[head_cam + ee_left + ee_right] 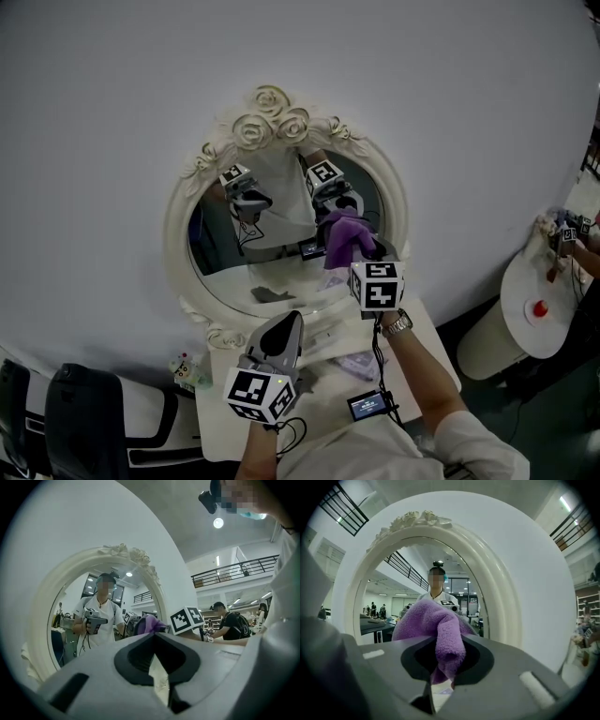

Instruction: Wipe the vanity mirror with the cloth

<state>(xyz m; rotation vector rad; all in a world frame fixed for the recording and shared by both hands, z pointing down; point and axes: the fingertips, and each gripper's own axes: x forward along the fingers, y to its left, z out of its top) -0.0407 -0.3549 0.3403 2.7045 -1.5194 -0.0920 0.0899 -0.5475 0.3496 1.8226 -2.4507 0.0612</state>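
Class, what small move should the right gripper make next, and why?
Probably sweep the fluffy purple cloth leftward across the white oval rose-topped mirror: the right gripper clamps it near the mirror's right edge, and most of the reflecting surface lies to its left.

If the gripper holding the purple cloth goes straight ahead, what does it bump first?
The right hand-held gripper points at the vanity mirror, so the purple cloth in its jaws would probably press the mirror first. I can't tell whether they touch now.
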